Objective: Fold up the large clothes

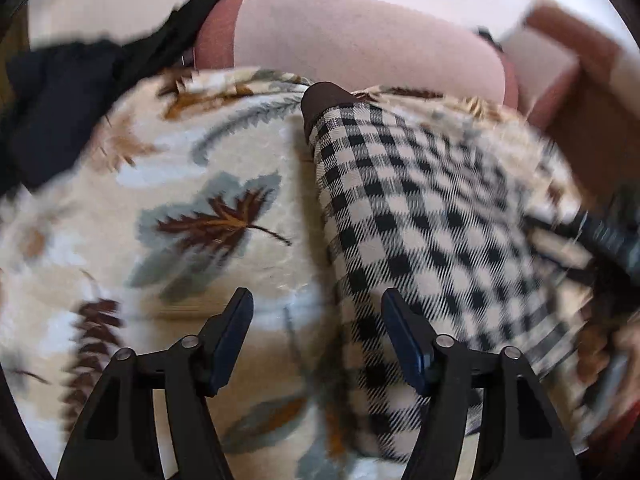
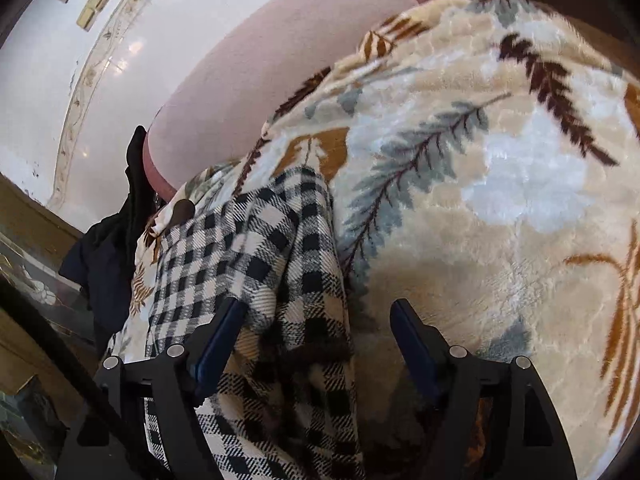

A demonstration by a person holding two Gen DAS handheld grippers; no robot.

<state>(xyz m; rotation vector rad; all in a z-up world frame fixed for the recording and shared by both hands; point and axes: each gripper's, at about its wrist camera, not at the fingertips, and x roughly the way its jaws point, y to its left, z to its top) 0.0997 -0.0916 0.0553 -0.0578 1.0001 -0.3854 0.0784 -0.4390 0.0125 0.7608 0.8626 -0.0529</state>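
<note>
A black-and-white checked garment (image 1: 420, 208) lies spread on a cream fleece blanket with a leaf print (image 1: 180, 200). A brown end piece (image 1: 320, 100) shows at its far tip. My left gripper (image 1: 316, 300) hovers open over the garment's left edge, its right finger (image 1: 400, 332) above the checks and its left finger over the blanket. In the right wrist view the checked garment (image 2: 260, 248) is bunched in folds against the blanket (image 2: 500, 200). My right gripper (image 2: 318, 308) stands open with the cloth's right edge between the fingers; the right finger (image 2: 412, 340) is clear of it.
A pink cushion (image 1: 340, 40) lies behind the blanket. A dark heap of clothing (image 1: 52, 100) sits at its left end, also seen as dark clothing (image 2: 112, 248). A brown box (image 1: 580, 60) is at the far right. White tiled floor (image 2: 60, 80) lies beyond.
</note>
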